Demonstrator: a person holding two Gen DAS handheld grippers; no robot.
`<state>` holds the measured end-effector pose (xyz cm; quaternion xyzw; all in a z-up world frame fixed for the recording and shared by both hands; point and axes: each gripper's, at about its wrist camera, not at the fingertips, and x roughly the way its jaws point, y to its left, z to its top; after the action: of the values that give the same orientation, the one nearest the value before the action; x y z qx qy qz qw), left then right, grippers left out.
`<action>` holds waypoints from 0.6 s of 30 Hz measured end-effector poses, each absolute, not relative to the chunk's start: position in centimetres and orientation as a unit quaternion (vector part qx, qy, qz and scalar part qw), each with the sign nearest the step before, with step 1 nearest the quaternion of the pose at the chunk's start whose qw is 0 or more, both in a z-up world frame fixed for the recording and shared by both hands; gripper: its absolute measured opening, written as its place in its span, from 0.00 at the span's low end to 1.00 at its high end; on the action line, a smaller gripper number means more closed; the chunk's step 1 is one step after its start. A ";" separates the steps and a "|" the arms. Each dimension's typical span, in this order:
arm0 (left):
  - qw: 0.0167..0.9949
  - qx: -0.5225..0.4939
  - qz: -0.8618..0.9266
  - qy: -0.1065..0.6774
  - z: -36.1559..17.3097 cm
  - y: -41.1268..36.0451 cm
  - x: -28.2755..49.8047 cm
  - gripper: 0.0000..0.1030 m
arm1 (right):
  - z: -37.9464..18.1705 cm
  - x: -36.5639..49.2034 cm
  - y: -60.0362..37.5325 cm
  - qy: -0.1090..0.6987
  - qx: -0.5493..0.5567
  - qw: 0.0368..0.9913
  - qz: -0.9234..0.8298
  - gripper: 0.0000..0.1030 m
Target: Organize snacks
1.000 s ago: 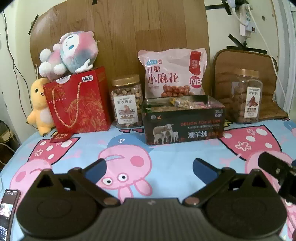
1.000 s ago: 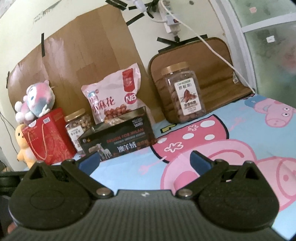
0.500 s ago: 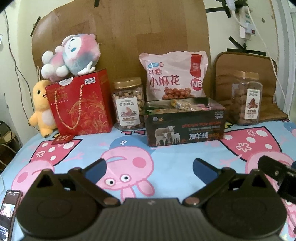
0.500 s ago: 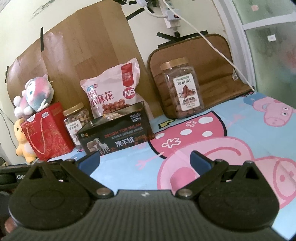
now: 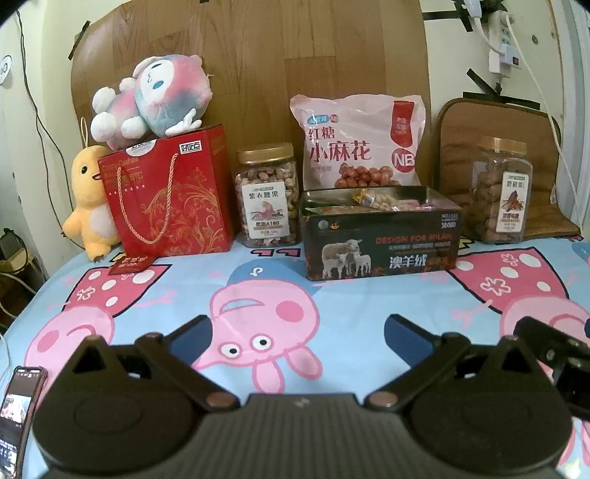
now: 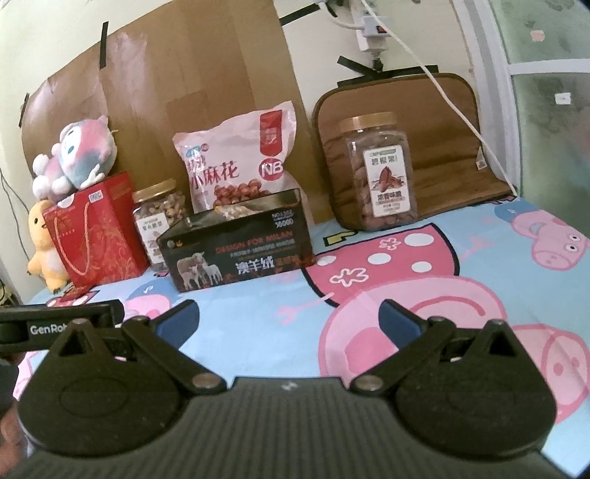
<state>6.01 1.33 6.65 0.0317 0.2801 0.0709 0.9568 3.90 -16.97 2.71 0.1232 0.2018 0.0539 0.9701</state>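
A dark tin box [image 5: 379, 235] [image 6: 239, 250] with sheep on its side stands open at the back of the cartoon bedsheet, small wrapped snacks showing over its rim. Behind it leans a pink snack bag [image 5: 359, 142] [image 6: 239, 162]. A jar of nuts [image 5: 267, 195] [image 6: 158, 213] stands to its left and a taller jar [image 5: 503, 189] [image 6: 381, 173] to its right. A red gift bag [image 5: 169, 195] [image 6: 92, 232] is at far left. My left gripper [image 5: 297, 331] and right gripper [image 6: 287, 317] hover open and empty over the sheet, well short of the row.
A plush toy [image 5: 151, 99] lies on the gift bag and a yellow plush duck [image 5: 88, 199] stands beside it. A brown cushion [image 6: 402, 136] leans on the wall behind the tall jar. A phone [image 5: 18, 409] lies at the sheet's near left corner. Cables hang from a power strip [image 6: 368, 33].
Both grippers have shifted slightly; the snack row sits a little higher and farther right in the right wrist view. Both stay open and nothing on the bed has moved.
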 end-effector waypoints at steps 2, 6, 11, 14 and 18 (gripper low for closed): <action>0.956 0.029 0.073 0.281 6.7 1.6 6.0 1.00 | 2.7 3.9 -16.9 0.202 0.121 0.971 0.052 1.00; 0.956 0.034 0.089 0.277 6.5 1.7 6.0 1.00 | 2.7 3.9 -16.7 0.207 0.121 0.969 0.054 1.00; 0.953 0.045 0.087 0.288 6.1 1.4 6.2 1.00 | 2.4 4.1 -16.7 0.213 0.124 0.968 0.054 1.00; 0.950 0.044 0.083 0.299 5.8 1.2 6.5 1.00 | 2.4 4.1 -16.9 0.213 0.133 0.966 0.058 1.00; 0.948 0.048 0.084 0.302 5.6 1.0 6.5 1.00 | 2.3 4.0 -16.9 0.214 0.136 0.965 0.064 1.00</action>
<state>6.47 1.03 5.64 0.0485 0.3024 0.0838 0.9483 4.03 -16.87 2.26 0.1358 0.2140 0.0641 0.9652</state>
